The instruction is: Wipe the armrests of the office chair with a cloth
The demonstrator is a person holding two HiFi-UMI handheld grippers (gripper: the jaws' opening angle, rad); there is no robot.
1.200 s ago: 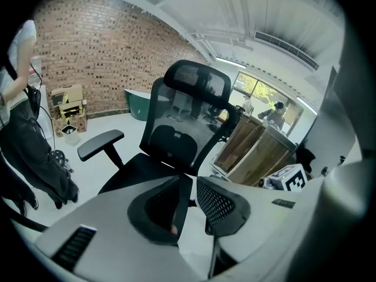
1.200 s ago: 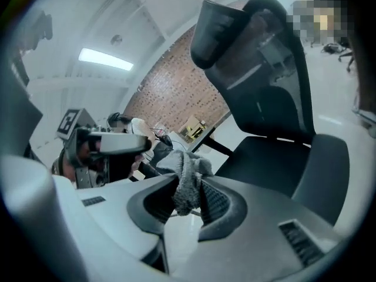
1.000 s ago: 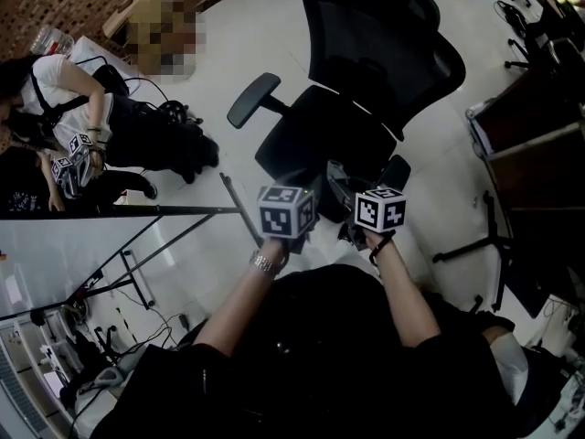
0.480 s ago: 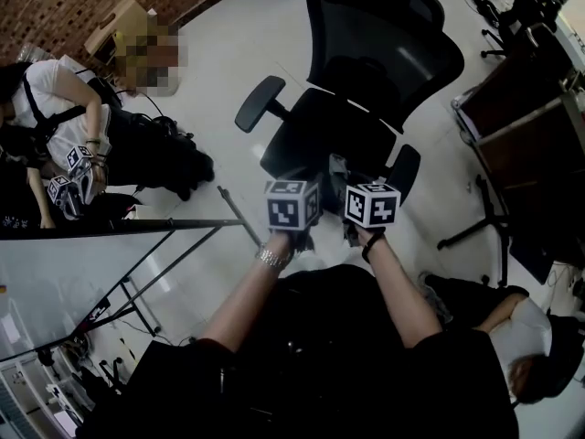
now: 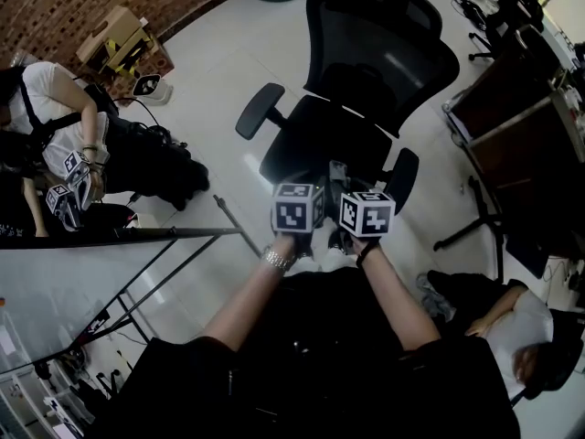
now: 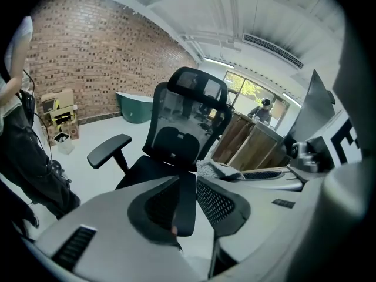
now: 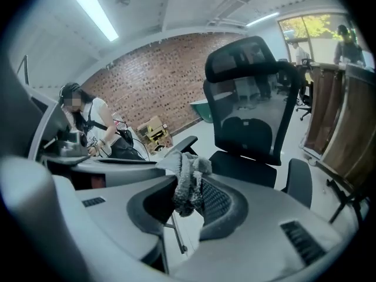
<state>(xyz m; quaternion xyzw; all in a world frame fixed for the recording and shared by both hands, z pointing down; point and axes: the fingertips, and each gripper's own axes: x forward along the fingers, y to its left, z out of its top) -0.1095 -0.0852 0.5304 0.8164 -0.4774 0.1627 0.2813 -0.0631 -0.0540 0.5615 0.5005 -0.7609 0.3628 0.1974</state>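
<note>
The black mesh-backed office chair (image 5: 366, 99) stands right ahead of me, its left armrest (image 5: 260, 108) and right armrest (image 5: 402, 176) both bare. A grey fluffy cloth (image 7: 189, 184) hangs between the jaws of my right gripper (image 7: 189, 195), which is shut on it, short of the seat's front edge. My left gripper (image 6: 189, 184) is held close beside it, jaws shut with nothing between them. The cloth (image 6: 217, 170) shows at its right. In the head view the two marker cubes (image 5: 295, 210) sit side by side just before the seat.
A seated person (image 5: 55, 135) holding grippers is at the left, behind a black metal stand (image 5: 183, 231). Cardboard boxes (image 5: 114, 39) lie by the brick wall. Wooden desk partitions (image 5: 521, 144) stand at the right, and another person (image 5: 494, 309) is low at my right.
Both grippers have drawn closer together and the view has shifted so the chair sits more centred and nearer. The cloth stays in the right gripper.
</note>
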